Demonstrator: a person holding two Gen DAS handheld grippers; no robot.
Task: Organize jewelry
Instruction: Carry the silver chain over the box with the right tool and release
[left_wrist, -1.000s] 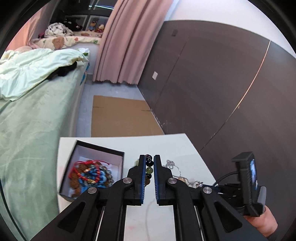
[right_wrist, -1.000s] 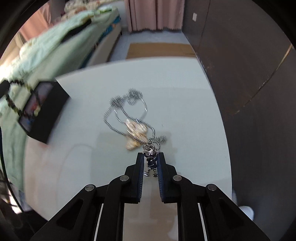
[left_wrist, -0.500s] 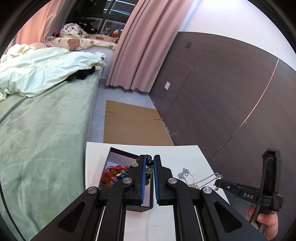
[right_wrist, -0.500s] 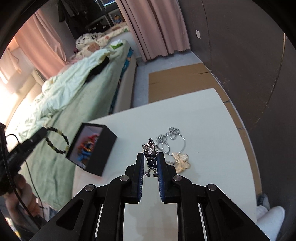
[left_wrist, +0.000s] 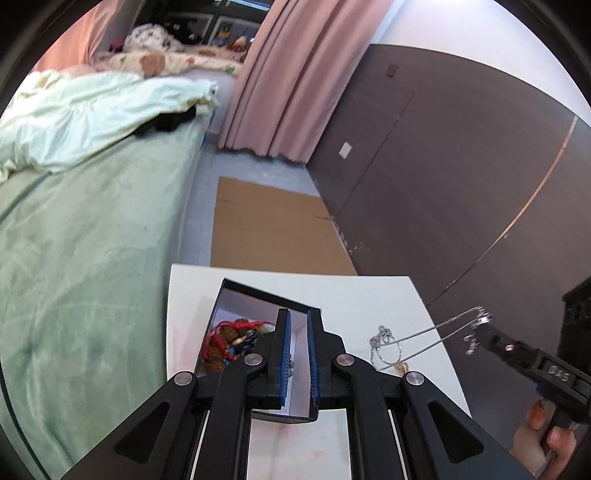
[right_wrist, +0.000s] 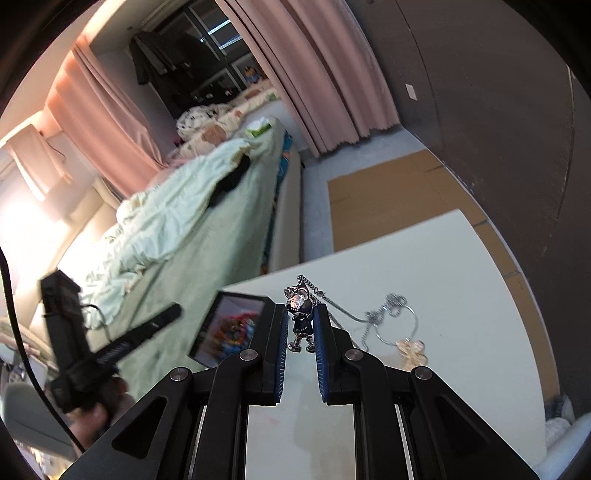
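- A white worktop (right_wrist: 461, 295) is lying below and ahead of both sets of tongs, beside a bed with green covers (left_wrist: 92, 240).
- A black box (left_wrist: 236, 295) with a pale lining is sitting on the worktop directly under the left tongs (left_wrist: 297, 354), whose tips are hovering over its open top.
- Inside the box, to the left of those tips, a heap of red cord and brown and blue beads (left_wrist: 225, 339) is resting; it is looking soft and tangle-prone.
- The left tongs are nearly closed with only a thin gap, and nothing is showing between the blue pads, so they are judged empty.
- The right tongs (right_wrist: 300, 325) are clenching a small silver mouse-shaped pendant (right_wrist: 301, 314) between their pads, above the worktop.
- From that pendant a fine silver chain (right_wrist: 343, 314) is trailing down and to the right, ending in a bunched loop and ring still lying on the worktop.
- Just below the ring, a pale gold charm (right_wrist: 410, 349) is lying on the worktop.
- The necklace is probably light, limp and slippery, so the chain is likely to swing and snag while travelling.
- The rigid pendant is seeming the best place to grip; the thin links are offering the pads little to bite on.
- The charm is looking delicate, so dragging it across the worktop risks scratching or catching.
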